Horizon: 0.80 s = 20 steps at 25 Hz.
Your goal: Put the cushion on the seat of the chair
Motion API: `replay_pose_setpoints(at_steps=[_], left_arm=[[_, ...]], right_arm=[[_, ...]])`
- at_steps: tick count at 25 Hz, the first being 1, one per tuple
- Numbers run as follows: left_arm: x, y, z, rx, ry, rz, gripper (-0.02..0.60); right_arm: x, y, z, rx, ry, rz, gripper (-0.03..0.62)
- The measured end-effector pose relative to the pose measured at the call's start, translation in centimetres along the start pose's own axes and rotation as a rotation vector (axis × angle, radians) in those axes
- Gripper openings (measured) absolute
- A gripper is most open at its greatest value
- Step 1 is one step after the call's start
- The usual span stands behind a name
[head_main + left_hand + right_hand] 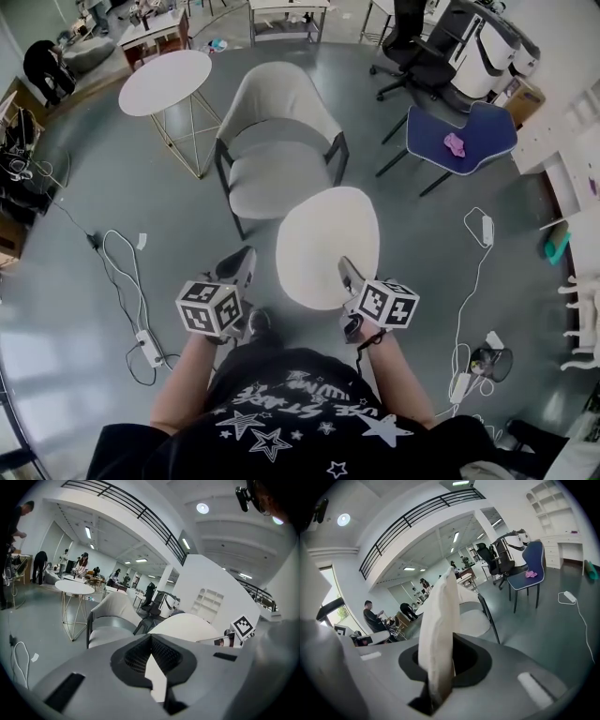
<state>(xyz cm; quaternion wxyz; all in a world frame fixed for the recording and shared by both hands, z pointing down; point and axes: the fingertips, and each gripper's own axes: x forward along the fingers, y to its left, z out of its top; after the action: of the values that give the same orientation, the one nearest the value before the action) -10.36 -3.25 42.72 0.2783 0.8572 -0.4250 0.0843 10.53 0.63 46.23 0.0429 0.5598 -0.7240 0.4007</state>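
One white cushion [328, 246] hanging in air near front of one grey armchair [281, 108], not on its seat [272, 183]. Two holding it: left hand-held gripper [246, 258] pinching its left edge, right hand-held gripper [347, 270] pinching right edge. One round table [166, 82] and one blue chair [464, 141] standing on glossy grey floor [84, 309]; open office.

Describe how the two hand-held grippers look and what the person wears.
The left gripper and right gripper are grey-bodied with black ribbed jaw pads; each carries a white cube of black square markers. The person wears a black top printed with white stars and lettering; the forearms are uncovered.
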Motion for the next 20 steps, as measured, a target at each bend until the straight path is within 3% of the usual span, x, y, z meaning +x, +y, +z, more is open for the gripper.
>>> replay_pose_setpoints(at_steps=[9,20], left_arm=[[0.6,7.3,2.6,-0.008,0.028,-0.028,0.008],[1.9,11.0,3.5,-0.036,0.055,-0.045,0.008]], right_arm=[[5.3,2.9,1.2,0.005,0.006,-0.059,0.051],[7.8,3.5,2.8,0.031,-0.002,-0.099,0.051]])
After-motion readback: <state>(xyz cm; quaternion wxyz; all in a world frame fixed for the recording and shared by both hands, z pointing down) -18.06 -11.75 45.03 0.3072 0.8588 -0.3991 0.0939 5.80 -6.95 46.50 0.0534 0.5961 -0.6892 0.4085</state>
